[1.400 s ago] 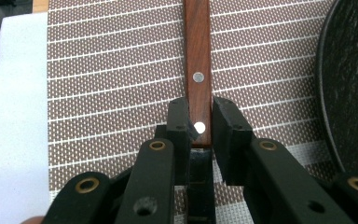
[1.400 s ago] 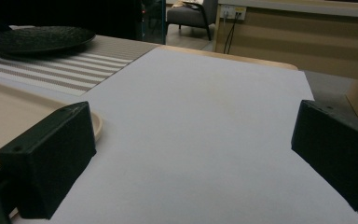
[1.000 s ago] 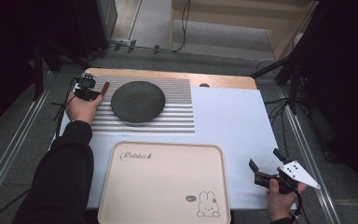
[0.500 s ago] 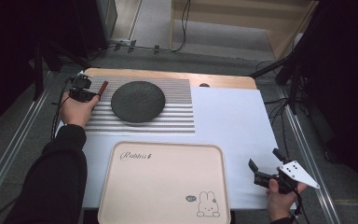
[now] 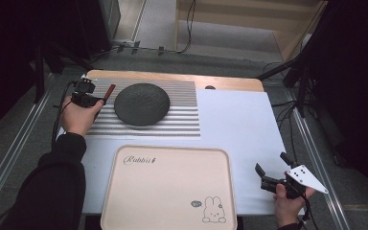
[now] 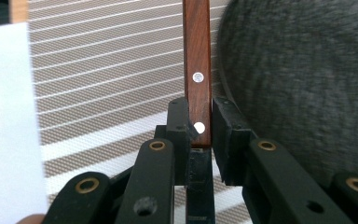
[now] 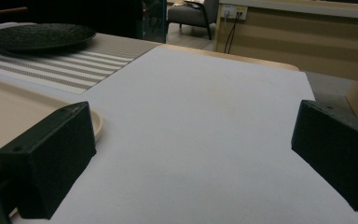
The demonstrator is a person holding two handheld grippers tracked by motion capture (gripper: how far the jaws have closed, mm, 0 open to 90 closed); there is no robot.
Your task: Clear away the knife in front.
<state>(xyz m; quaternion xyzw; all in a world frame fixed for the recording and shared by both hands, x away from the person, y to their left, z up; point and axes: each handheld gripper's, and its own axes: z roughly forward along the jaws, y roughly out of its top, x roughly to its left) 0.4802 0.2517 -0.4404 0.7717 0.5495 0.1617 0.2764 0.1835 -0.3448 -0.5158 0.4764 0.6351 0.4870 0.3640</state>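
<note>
While clamped in the left claw [image 6: 199, 122], wooden handle [image 6: 197, 60] borders dark plate [image 6: 303, 79].

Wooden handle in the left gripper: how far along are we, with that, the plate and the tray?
Done: the left gripper is shut on the wooden handle, beside the dark plate on the striped mat.
In hand: only that handle; its other end is out of sight.
Left: the rabbit tray holds nothing, and the right gripper is open above the white sheet.
</note>
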